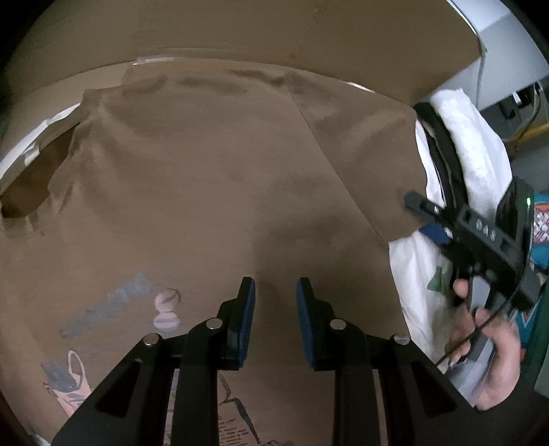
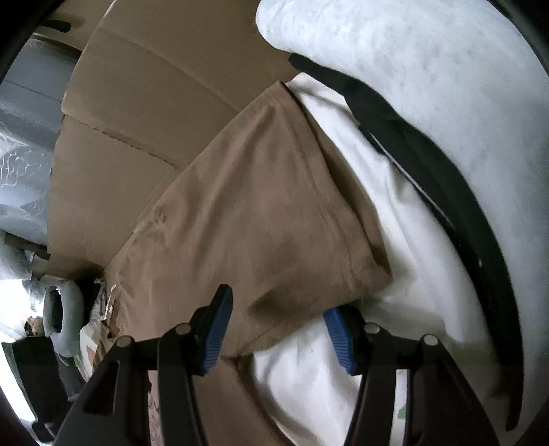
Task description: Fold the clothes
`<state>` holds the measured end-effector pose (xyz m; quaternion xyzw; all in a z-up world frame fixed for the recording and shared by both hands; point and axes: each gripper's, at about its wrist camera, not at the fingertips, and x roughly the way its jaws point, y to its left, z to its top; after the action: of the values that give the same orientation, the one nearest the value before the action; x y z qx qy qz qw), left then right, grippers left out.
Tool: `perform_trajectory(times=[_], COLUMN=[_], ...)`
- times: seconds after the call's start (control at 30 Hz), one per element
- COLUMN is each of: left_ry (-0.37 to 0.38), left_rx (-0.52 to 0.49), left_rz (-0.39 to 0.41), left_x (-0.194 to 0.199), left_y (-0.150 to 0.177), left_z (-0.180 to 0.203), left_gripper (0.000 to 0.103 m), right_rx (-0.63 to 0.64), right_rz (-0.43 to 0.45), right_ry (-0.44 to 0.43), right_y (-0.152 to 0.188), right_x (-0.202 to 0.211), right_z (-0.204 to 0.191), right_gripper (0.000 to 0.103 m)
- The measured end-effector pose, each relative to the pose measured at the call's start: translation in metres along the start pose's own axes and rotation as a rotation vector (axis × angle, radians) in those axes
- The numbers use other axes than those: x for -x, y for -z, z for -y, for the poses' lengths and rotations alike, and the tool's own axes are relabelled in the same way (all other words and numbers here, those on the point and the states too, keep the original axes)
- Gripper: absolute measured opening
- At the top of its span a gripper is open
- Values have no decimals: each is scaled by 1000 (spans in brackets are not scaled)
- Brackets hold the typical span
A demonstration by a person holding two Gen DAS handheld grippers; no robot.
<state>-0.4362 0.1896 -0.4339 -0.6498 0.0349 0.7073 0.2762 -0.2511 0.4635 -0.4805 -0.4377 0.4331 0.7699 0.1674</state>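
Surface: brown cardboard sheets (image 1: 308, 31) underlie the work area and rise behind it as a backdrop; their seams show in the right wrist view.
Task garment: brown T-shirt (image 1: 212, 178) lies spread flat, printed side up, over the cardboard.
Orientation: long axis runs from the left gripper away toward the backdrop; the print (image 1: 113, 308) lies at the near end, a sleeve (image 1: 363, 144) angles toward the far right, and which end holds the collar cannot be told.
Left gripper (image 1: 275, 319): fingers apart with a clear gap, blue pads (image 1: 245, 322) facing each other, holding nothing; whether the tips touch the cloth cannot be told.
Right gripper (image 2: 279, 329): fingers widely apart at the sleeve's hem (image 2: 357, 260); one blue pad (image 2: 338, 338) sits just under the cloth's corner, the other lies over the brown fabric, and nothing is clamped.
Hand: a person's right hand (image 1: 490, 356) grips the handle of the right tool, cable trailing across it.
Surroundings: white cloth (image 2: 387, 219) lies under and beside the sleeve, crossed by a black strap (image 2: 432, 164); a pale padded bundle (image 2: 429, 68) rests beyond it.
Obstruction: the white cloth and strap crowd the sleeve's right edge.
Left margin: grey ring-shaped object (image 2: 63, 319) beside clutter too blurred to identify.
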Motion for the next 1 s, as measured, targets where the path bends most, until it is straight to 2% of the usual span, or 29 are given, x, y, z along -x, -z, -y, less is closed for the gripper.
perform_trajectory(times=[0.07,0.17,0.23,0.43,0.63,0.67,0.7,0.9,1.0], left_ry=[-4,-8,25,93,144,151,155,158,160], left_rx=[-29,-101,-121,-141,-101,-92,-83,-22,9], left_rz=[0,22,22,31,70,80,90,102,106], left_x=[-2,-3,-7,-23,-38,-39,-40,-50,-56], left_y=[2,4,4,2,-6,-7,-8,-4,-1], left_z=[6,19,27,52,69,71,72,71,70], left_gripper=[24,24,24,24,23,20,12,5,5], right_rx=[-2,15,40,105,149,158,166,189,195], right_rz=[1,12,14,29,27,27,26,19,16], right_ry=[2,10,21,7,-41,-48,-54,-88,-116], right_y=[-3,-7,-7,-10,-13,-14,-14,-18,-19], right_x=[-2,0,1,12,23,25,27,35,37], right_z=[-2,-5,-9,-18,-23,-23,-24,-27,-30], right_gripper=[44,25,6,5,5,5,5,5,5])
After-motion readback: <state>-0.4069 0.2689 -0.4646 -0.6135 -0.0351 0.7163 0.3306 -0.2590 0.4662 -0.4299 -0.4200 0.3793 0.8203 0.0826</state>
